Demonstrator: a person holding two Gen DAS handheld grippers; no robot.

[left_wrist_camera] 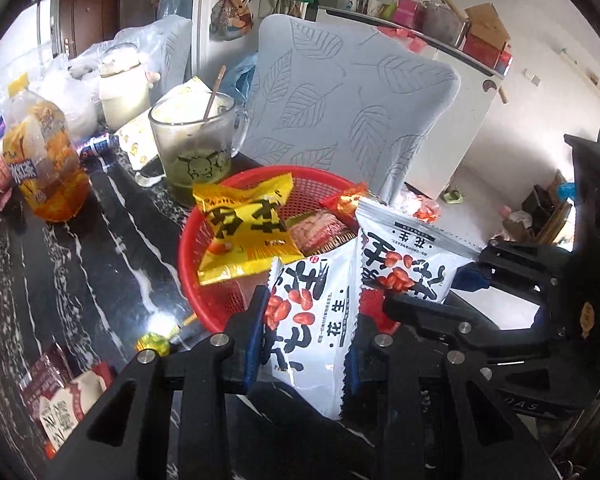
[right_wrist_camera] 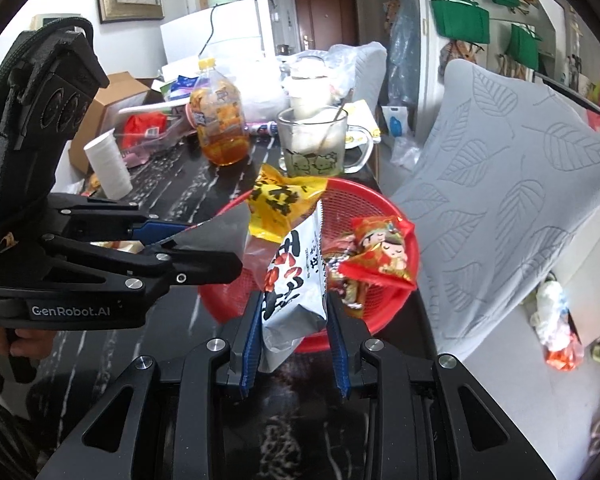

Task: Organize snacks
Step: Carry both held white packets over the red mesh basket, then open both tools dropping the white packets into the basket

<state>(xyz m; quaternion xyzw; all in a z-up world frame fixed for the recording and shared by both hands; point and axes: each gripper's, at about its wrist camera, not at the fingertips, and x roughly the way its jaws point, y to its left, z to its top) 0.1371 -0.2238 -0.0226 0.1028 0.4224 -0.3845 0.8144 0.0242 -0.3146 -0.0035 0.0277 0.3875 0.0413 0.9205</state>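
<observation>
My left gripper [left_wrist_camera: 308, 320] is shut on a white peanut packet [left_wrist_camera: 312, 344] and holds it upright over the near rim of the red mesh basket [left_wrist_camera: 188, 248]. Just to its right, my right gripper [left_wrist_camera: 428, 288] is shut on a second white peanut packet [left_wrist_camera: 404, 248]. In the right wrist view, the right gripper [right_wrist_camera: 294, 304] clamps its white packet [right_wrist_camera: 296, 276] above the red basket [right_wrist_camera: 400, 216]. There the left gripper [right_wrist_camera: 208, 246] grips its packet, whose silver back [right_wrist_camera: 224, 232] shows. A yellow snack packet [left_wrist_camera: 244, 232] and a red packet [right_wrist_camera: 384, 248] lie in the basket.
Behind the basket on the dark marble table [left_wrist_camera: 80, 280] stand a glass mug [left_wrist_camera: 192, 140] with a stirrer and an orange drink bottle [left_wrist_camera: 44, 160]. A chair with a grey leaf cover [left_wrist_camera: 340, 100] is beyond it. A white paper cup [right_wrist_camera: 108, 164] and loose packets [left_wrist_camera: 64, 400] sit nearby.
</observation>
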